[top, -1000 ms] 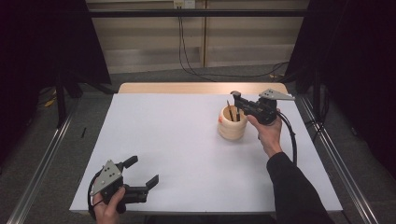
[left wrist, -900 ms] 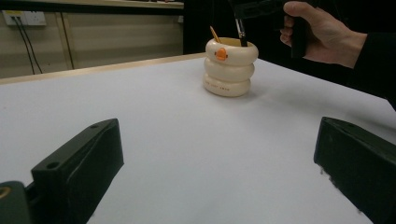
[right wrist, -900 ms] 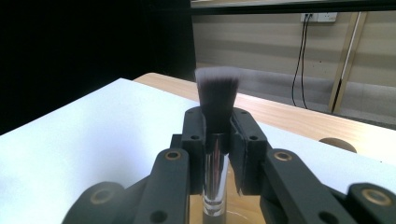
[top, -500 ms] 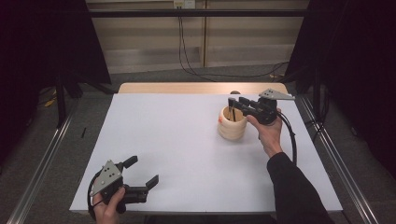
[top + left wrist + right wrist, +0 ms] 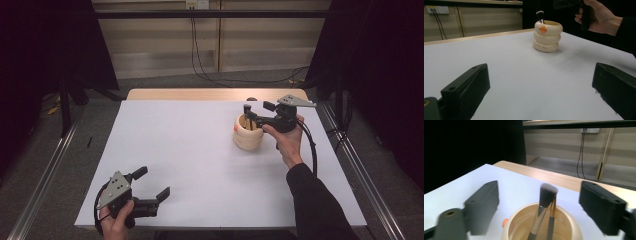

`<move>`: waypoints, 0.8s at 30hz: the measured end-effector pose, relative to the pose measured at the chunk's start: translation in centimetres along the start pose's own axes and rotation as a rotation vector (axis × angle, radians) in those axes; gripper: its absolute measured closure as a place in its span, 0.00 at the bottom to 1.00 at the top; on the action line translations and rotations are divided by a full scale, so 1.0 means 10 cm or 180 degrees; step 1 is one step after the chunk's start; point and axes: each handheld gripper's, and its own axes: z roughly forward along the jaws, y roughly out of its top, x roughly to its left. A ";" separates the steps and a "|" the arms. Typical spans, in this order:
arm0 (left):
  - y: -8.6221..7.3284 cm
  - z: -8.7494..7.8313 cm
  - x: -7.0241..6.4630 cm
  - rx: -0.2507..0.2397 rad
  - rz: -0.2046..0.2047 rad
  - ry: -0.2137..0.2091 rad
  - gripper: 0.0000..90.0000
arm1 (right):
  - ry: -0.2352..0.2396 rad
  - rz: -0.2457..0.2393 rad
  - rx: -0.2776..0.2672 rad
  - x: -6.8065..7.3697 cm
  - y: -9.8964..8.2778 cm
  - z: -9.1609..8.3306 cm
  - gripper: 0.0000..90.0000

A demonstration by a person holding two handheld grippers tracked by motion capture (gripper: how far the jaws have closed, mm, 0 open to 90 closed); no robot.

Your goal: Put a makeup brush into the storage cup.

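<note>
A cream ringed cup [image 5: 248, 136] with an orange duck bill [image 5: 543, 29] stands on the right half of the white table sheet. Two makeup brushes lean inside it: a dark-headed, silver-ferruled one [image 5: 546, 195] and a gold-ferruled one [image 5: 552, 211]. My right gripper [image 5: 248, 112] hovers level over the cup's mouth. Its jaws have just been opening and now stand wide apart, with the brush head [image 5: 540, 15] between them but untouched. At the front left corner my left gripper [image 5: 154, 181] is open with nothing in it; it also shows in its own view [image 5: 539, 80], pointing at the cup.
The white sheet [image 5: 190, 145] covers most of the table, with a strip of bare wood [image 5: 200, 94] along the far edge. Metal rails [image 5: 50, 165] run down both sides. Cables [image 5: 200, 55] hang on the back wall. Dark curtains flank the table.
The right gripper's jaws have spread apart and let go of the brush, which now stands in the cup. Neither hand has moved.
</note>
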 end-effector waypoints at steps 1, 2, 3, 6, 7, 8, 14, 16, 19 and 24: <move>0.00 0.00 0.00 0.0002 0.0002 0.0005 0.01 | -0.0014 0.0004 0.0002 -0.01 0.00 -0.01 0.13; 0.00 0.00 0.01 0.0010 0.0018 -0.0001 0.01 | -0.0022 0.0026 -0.0007 -0.01 0.00 -0.01 0.10; 0.00 0.01 0.01 -0.0006 -0.0001 0.0007 0.01 | -0.0052 0.0038 -0.0009 -0.01 0.01 -0.02 0.09; 0.00 0.02 0.01 0.0011 0.0000 0.0012 0.01 | -0.0045 0.0015 -0.0018 -0.02 0.01 -0.03 0.04; 0.00 0.02 0.01 0.0002 -0.0012 0.0018 0.01 | -0.0054 0.0010 -0.0023 -0.01 0.01 -0.03 0.03; 0.00 0.03 0.01 0.0007 -0.0005 0.0026 0.01 | -0.0064 0.0012 -0.0010 -0.01 0.01 -0.04 0.03; 0.00 0.06 0.01 0.0021 0.0010 -0.0005 0.01 | -0.0144 -0.0053 -0.0021 -0.01 0.02 -0.07 0.02; 0.00 0.05 0.01 0.0028 0.0004 0.0021 0.01 | -0.0176 -0.0055 -0.0008 -0.02 0.01 -0.08 0.02; 0.00 0.06 0.01 0.0029 0.0007 0.0004 0.01 | -0.0252 -0.0082 -0.0001 -0.02 -0.01 -0.10 0.02; 0.00 0.03 0.01 0.0020 0.0018 0.0003 0.01 | -0.0328 -0.0130 -0.0004 -0.01 -0.03 -0.13 0.01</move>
